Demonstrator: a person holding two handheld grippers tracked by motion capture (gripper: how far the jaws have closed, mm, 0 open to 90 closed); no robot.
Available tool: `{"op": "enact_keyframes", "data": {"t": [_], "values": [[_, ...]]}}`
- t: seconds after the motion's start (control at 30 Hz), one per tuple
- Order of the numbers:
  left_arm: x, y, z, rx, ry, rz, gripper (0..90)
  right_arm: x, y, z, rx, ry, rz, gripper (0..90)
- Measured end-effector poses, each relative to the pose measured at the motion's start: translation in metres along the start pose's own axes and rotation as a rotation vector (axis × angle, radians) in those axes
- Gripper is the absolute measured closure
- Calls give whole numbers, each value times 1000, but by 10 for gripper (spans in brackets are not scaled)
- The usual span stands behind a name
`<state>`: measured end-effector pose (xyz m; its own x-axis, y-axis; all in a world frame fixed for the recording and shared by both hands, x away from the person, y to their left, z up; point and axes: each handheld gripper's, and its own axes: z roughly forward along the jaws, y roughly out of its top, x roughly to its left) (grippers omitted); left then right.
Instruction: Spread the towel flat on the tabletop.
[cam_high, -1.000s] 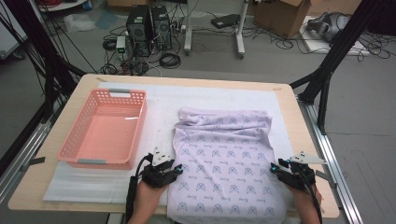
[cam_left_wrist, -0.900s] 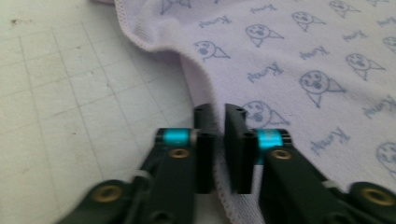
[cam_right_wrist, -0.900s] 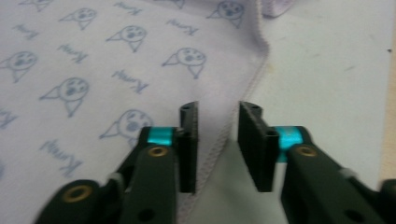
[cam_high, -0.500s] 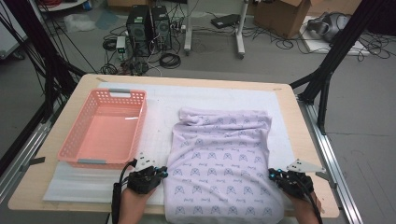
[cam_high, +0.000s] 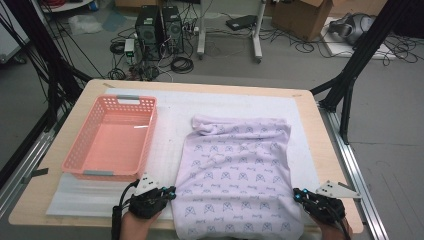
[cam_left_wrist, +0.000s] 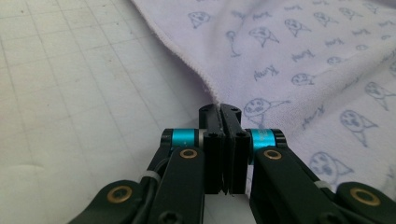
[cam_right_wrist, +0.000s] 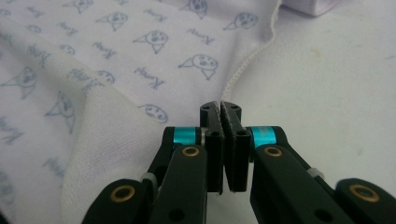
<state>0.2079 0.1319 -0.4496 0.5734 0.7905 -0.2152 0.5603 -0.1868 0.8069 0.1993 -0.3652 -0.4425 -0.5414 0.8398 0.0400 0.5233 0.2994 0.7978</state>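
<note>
The cloth (cam_high: 239, 175) is pale lilac, printed all over with small blue-grey cartoon faces and scribbled words. The basket (cam_high: 111, 136) is salmon pink. A white mat (cam_high: 170, 107) with a faint grid covers the light wooden counter (cam_high: 90, 87). Both grippers are black with turquoise bands.

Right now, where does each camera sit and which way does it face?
High view: above the near table edge, looking forward and down on the lilac printed cloth and pink plastic basket; both hands and grippers enter from below.
Left gripper view: rides the left gripper, looking along its shut jaws at the cloth's edge.
Right gripper view: rides the right gripper, jaws shut at the opposite edge.
All share the cloth.
</note>
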Motion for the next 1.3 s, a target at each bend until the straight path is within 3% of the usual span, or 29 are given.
{"op": "enact_keyframes", "data": {"t": [0.1, 0.2, 0.47, 0.57, 0.63, 0.7, 0.8, 0.9, 0.97, 1.1, 1.2, 1.3], "values": [[-2, 0, -8, -21, -10, 7, 877, 3, 3, -11, -23, 10, -5, 880], [0, 6, -3, -30, -6, 6, 877, 1, 9, -11, -39, 1, -3, 880], [10, 24, 28, -25, 69, -10, 876, -27, 33, 24, -7, -56, 42, 880], [17, 31, 39, -18, 97, -24, 876, -32, 38, 37, -1, -87, 58, 880], [19, 33, 44, -11, 91, -38, 872, -33, 38, 43, 0, -97, 73, 868], [18, 31, 44, -9, 77, -46, 790, -31, 36, 44, -11, -107, 86, 745], [14, 26, 37, -25, 66, -46, 554, -27, 29, 37, -11, -120, 85, 622], [9, 19, 30, -43, 50, -18, 510, -25, 19, 25, -40, -101, 100, 569], [5, 14, 29, -31, 29, 0, 490, -23, 13, 20, -39, -58, 99, 553], [-1, 10, 28, -6, -2, 15, 488, -11, 4, 16, 3, -31, 39, 537], [-8, 6, 28, -16, 5, 41, 478, -2, 0, 17, 31, -32, 9, 538], [-12, 2, 28, -33, 33, 68, 494, 1, -1, 17, 27, -25, -3, 619]]}}
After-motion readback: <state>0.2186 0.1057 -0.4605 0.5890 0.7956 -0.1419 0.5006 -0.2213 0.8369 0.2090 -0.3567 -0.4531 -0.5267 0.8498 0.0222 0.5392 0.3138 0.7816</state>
